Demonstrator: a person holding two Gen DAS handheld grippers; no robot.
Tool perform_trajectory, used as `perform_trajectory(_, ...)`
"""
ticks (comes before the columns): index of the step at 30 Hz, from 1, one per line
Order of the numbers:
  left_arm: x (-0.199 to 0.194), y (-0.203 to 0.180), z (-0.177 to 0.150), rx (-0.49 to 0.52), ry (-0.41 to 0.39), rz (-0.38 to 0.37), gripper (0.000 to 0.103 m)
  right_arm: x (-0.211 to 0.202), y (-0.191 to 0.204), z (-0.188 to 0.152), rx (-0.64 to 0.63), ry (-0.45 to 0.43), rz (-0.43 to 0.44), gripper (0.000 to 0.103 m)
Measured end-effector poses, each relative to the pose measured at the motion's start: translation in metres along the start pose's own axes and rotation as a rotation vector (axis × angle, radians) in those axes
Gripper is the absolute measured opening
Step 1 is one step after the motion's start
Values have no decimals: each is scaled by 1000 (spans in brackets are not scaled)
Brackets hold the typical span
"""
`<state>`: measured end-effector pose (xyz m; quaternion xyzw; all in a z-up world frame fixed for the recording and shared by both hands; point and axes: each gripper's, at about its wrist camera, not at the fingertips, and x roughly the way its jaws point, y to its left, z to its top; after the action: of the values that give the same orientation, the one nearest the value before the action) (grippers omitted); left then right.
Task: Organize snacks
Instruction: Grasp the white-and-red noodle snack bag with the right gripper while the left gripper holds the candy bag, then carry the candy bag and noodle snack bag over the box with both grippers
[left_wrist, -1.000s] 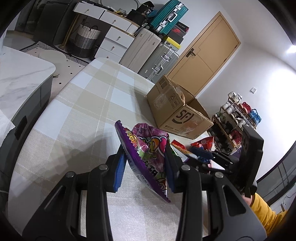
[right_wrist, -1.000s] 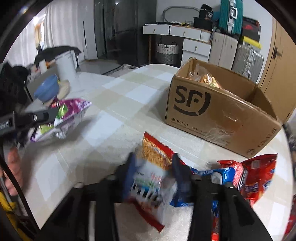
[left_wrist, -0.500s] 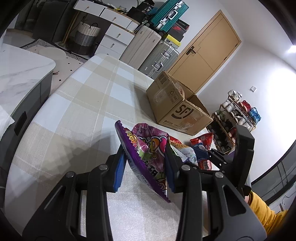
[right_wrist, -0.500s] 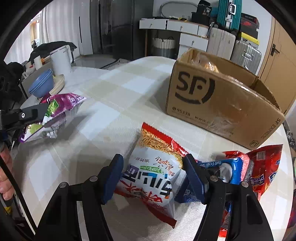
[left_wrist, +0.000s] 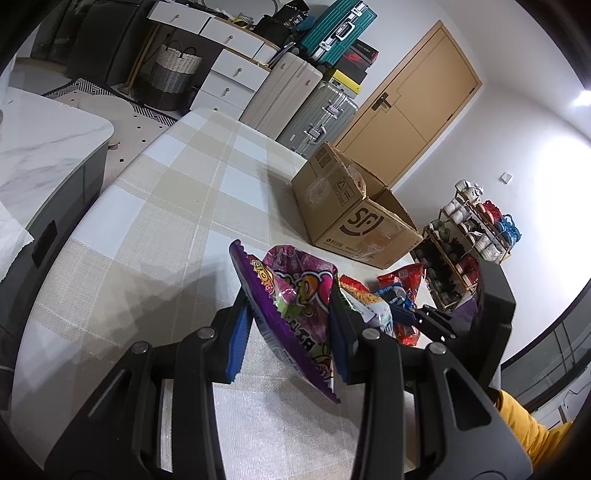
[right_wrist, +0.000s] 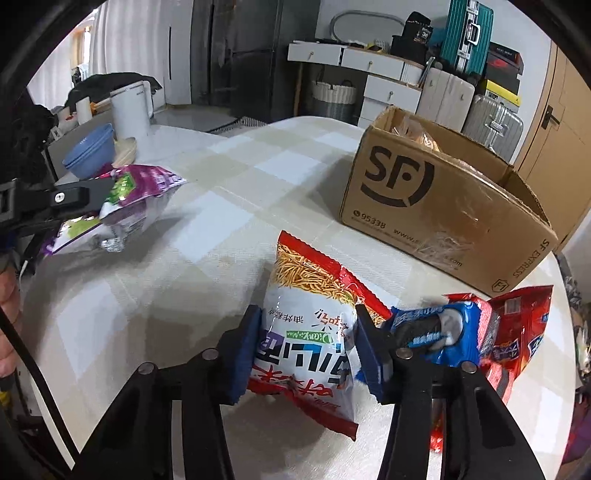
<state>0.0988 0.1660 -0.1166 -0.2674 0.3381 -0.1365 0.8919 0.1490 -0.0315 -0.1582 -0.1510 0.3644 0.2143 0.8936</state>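
1. Checked cloth is covering the desk (right_wrist: 229, 173), and an open cardboard box (right_wrist: 443, 206) is standing on it, ahead and to the right of the right tool (right_wrist: 306, 350).
2. That right tool is closing its jaws on the white-and-red noodle snack bag (right_wrist: 310, 325), pads already pressing both of its sides.
3. Just right of it, a blue cookie pack (right_wrist: 436, 332) and a red snack bag (right_wrist: 517, 332) are lying together.
4. Left tool (left_wrist: 288, 328) is staying clamped on a purple candy bag (left_wrist: 299, 306), holding it above the cloth.

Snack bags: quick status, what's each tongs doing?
Left tongs shut on purple bag. Right tongs closing on noodle bag. Box open, path clear.
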Motion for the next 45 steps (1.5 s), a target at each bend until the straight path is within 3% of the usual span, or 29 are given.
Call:
perform_trajectory(10, -6, -13, -3, 25, 0, 12, 34, -34, -12, -4, 131, -91, 152, 48)
perform_trajectory(18, -11, -35, 0, 71, -8, 14, 34, -95, -45, -2, 263, -250, 231, 49)
perform_trajectory(29, -15, -121, 17, 220, -28, 43, 34, -201, -81, -4, 303, -452, 170, 49)
perform_trajectory(35, -24, -174, 11, 328, -54, 101, 34, -231, -99, -29, 367, -464, 160, 49)
perform_trajectory(45, -42, -234, -14, 434, -55, 83, 34, -243, -105, -60, 383, -441, 153, 49)
